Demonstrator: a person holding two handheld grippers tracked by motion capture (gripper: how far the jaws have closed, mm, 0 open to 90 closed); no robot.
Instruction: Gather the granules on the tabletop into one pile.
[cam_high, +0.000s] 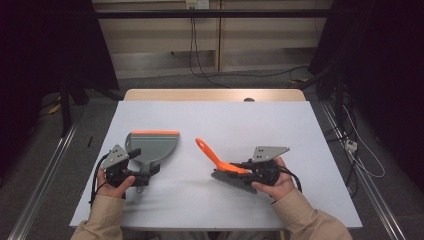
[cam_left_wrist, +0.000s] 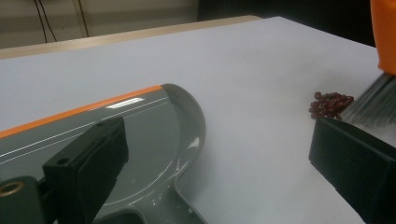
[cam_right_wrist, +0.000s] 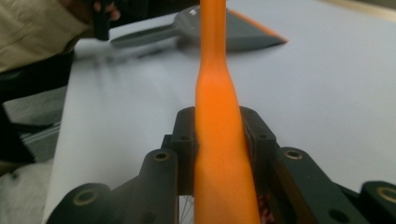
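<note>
While left tongs (cam_high: 145, 172) wide over dustpan (cam_high: 152, 145), right tongs (cam_high: 245, 167) tight on brush (cam_high: 220, 162) nr beans (cam_left_wrist: 330, 103).

A pale grey-blue table (cam_high: 280, 130) bearing sweeping things.
A grey dustpan (cam_high: 150, 146) with an orange front edge is laid flat on the left part; a small heap of dark red beans (cam_left_wrist: 330, 103) is seen on the surface well apart from it, with grey brush bristles (cam_high: 233, 180) set down just beside them.
</note>
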